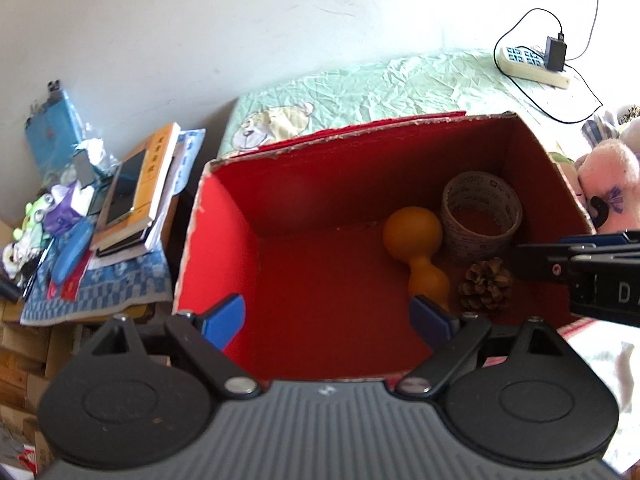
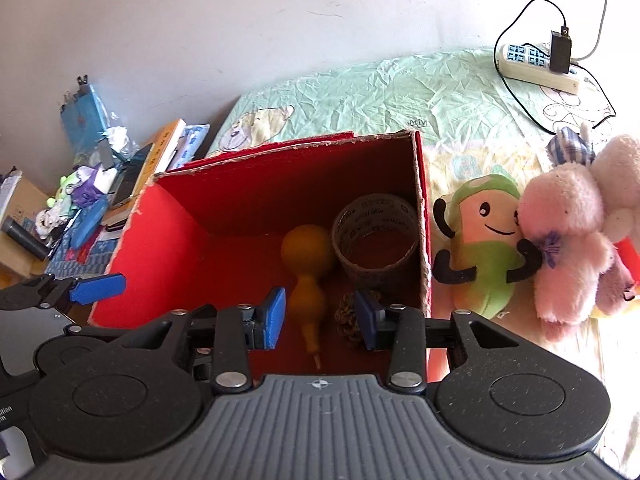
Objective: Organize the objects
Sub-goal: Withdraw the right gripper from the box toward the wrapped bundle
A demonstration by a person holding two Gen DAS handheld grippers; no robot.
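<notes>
A red open cardboard box [image 1: 224, 216] [image 2: 168, 224] stands on the bed. Inside at its right lie an orange gourd [image 1: 416, 244] [image 2: 306, 264], a roll of tape [image 1: 480, 212] [image 2: 376, 236] and a pine cone [image 1: 486, 284] [image 2: 348, 320]. My left gripper [image 1: 326, 322] is open and empty over the box's near edge. My right gripper [image 2: 320, 320] is open and empty above the gourd and pine cone; it also shows at the right of the left wrist view [image 1: 580, 264]. The left gripper's blue fingertip [image 2: 98, 288] shows at the left of the right wrist view.
A green plush toy [image 2: 480, 248] and a pink plush toy [image 2: 576, 236] [image 1: 608, 184] lie on the bed right of the box. A power strip [image 1: 532, 62] [image 2: 540, 64] with charger lies far right. A cluttered side table with books [image 1: 140, 196] [image 2: 160, 160] stands left.
</notes>
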